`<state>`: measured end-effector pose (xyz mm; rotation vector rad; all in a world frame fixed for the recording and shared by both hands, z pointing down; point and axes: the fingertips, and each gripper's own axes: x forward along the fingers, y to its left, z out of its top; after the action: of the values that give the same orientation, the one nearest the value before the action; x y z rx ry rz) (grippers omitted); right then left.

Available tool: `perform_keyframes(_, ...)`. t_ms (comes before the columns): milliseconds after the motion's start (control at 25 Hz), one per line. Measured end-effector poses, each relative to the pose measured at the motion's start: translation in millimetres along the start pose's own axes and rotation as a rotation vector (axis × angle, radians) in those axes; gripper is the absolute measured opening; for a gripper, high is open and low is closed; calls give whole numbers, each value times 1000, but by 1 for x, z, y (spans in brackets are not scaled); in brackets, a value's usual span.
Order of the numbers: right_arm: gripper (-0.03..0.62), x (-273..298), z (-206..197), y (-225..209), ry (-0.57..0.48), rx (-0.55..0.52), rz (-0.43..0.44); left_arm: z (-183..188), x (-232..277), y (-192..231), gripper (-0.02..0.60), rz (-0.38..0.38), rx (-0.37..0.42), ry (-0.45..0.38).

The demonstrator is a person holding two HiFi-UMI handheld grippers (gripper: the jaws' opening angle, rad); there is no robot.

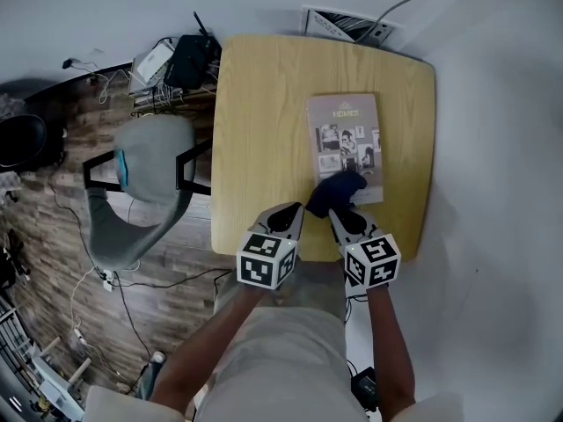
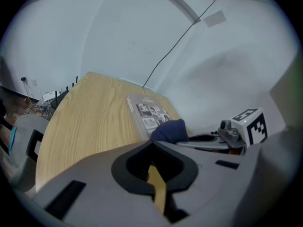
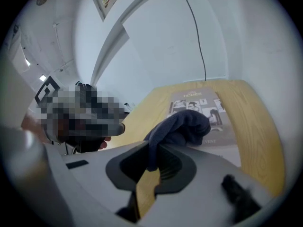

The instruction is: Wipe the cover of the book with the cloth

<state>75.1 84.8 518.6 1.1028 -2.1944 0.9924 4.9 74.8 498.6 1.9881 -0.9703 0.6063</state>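
Cloth being held over the near end of the book by the right gripper; wiping judged not yet begun.

Head view: the book is being shown flat on the table, its long axis running away from the person, straight ahead of the right gripper, which is nearer. The cloth is being held over its near end, and the left gripper just beside, off the cover. Left gripper view: jaws are being pressed together on nothing. Right gripper view: the cloth is being pinched between the jaws, with the book just beyond. A push along that axis is judged to be next.
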Motion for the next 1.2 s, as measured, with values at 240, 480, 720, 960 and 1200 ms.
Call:
perform_keyframes(240,51,-25,36,22,-120,12,12,25,-31,-6,9,-3,22,-65)
perform_keyframes(480,51,-64,85,38,-234,-27,-29,63,-70,-16,9,2,86,-148)
perform_keyframes(720,51,-117,141,56,-388,-91,-95,101,-116,-29,9,-12,157,-251)
perform_keyframes(960,51,-176,178,54,-536,-117,-202,139,-165,-34,9,-5,225,-370)
perform_keyframes(1200,51,-219,187,58,-616,-134,-310,158,-198,-34,9,18,279,-443)
